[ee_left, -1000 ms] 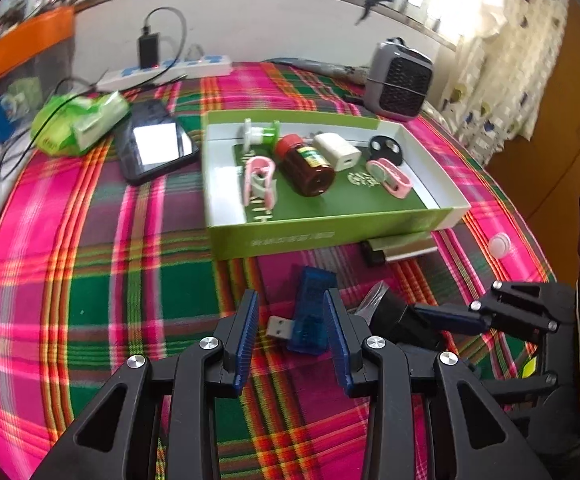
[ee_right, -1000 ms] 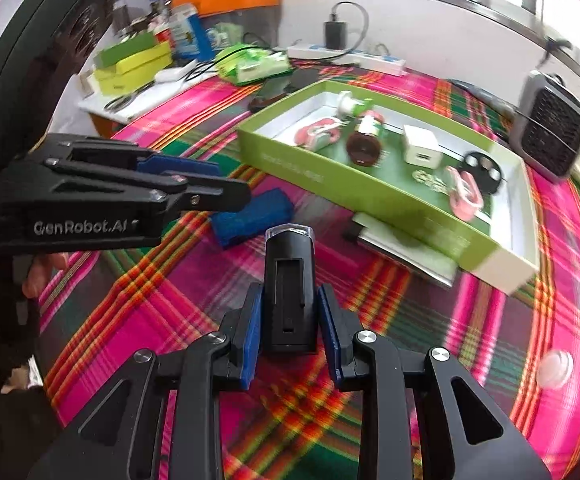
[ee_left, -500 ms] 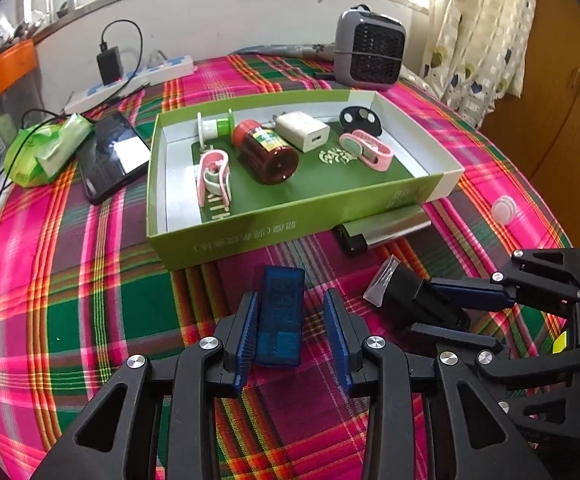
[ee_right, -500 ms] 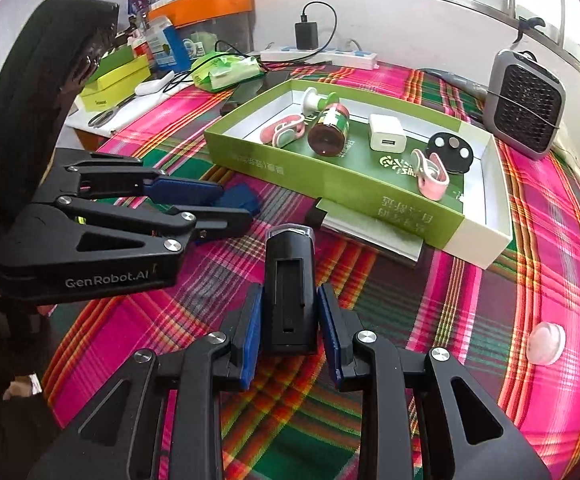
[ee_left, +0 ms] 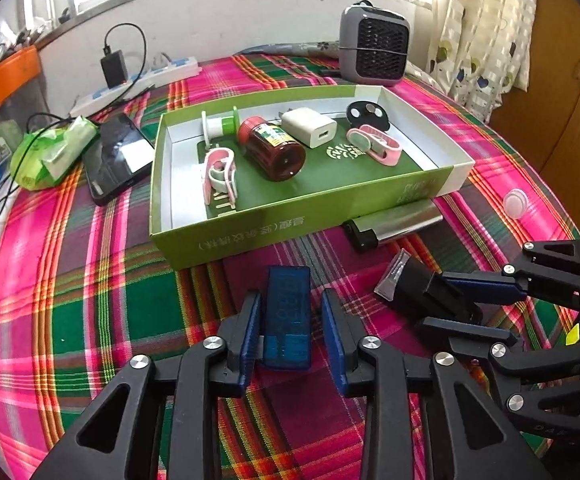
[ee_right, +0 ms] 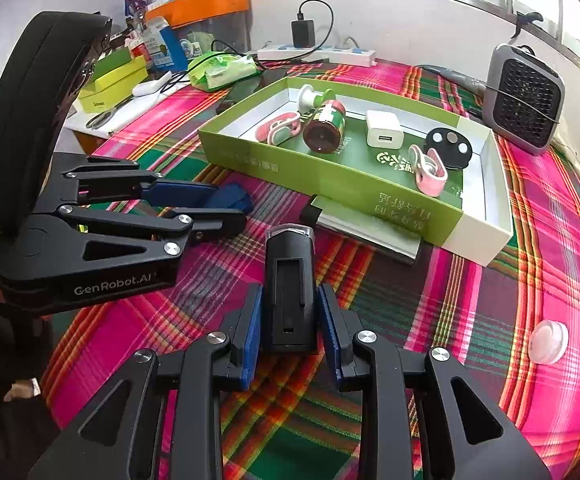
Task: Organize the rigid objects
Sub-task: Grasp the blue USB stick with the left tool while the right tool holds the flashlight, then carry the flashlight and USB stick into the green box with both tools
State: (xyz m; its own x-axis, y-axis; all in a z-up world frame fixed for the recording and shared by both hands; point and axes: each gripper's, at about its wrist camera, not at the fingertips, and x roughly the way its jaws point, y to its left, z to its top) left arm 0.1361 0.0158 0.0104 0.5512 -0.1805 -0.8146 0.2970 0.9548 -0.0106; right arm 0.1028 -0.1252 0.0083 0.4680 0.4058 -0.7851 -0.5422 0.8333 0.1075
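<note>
Left tool (ee_left: 290, 320) straddles blue USB device (ee_left: 288, 316) on table (ee_left: 70, 300), pads apart, not yet closed. Right tool (ee_right: 290, 320) clamped on black lamp (ee_right: 289, 284), lifted, probably for green box (ee_right: 329, 184) beyond, already holding sorted items.

The right gripper (ee_right: 290, 320) clamps a black bike light (ee_right: 288, 284) above the plaid tablecloth (ee_right: 469, 304); the left gripper (ee_right: 226, 206) straddles a blue USB device (ee_right: 230, 196) near the green box (ee_right: 329, 184).

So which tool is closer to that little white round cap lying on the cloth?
Right. The right tool sits just left of the white cap; the left tool is farther left.
</note>
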